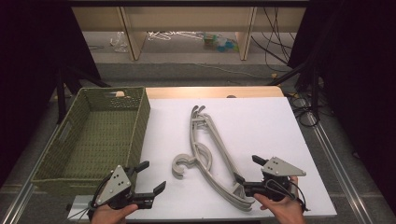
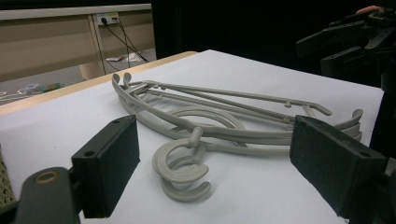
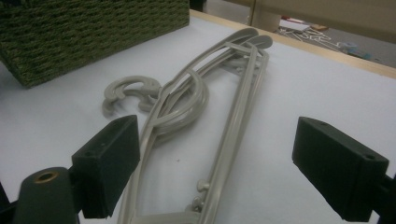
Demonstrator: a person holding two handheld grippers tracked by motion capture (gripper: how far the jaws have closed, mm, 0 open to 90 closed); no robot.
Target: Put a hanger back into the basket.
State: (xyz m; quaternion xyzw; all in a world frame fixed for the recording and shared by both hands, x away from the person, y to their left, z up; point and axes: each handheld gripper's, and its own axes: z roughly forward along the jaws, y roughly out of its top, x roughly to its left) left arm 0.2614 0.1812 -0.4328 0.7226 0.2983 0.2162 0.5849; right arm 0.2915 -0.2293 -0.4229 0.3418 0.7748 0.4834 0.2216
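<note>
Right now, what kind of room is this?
Probably a lab or workshop set up for recording: a white table bearing grey hangers and a green basket, black curtains around, cables trailing on the floor.

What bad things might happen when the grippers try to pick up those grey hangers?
The hangers lie stacked and tangled, hooks interlocked, so lifting one might drag the others along or drop them. The open right gripper is near thin, flat bars that could slip from its pads. The green basket stands close by on the left, so a swinging hanger could catch on its rim.
</note>
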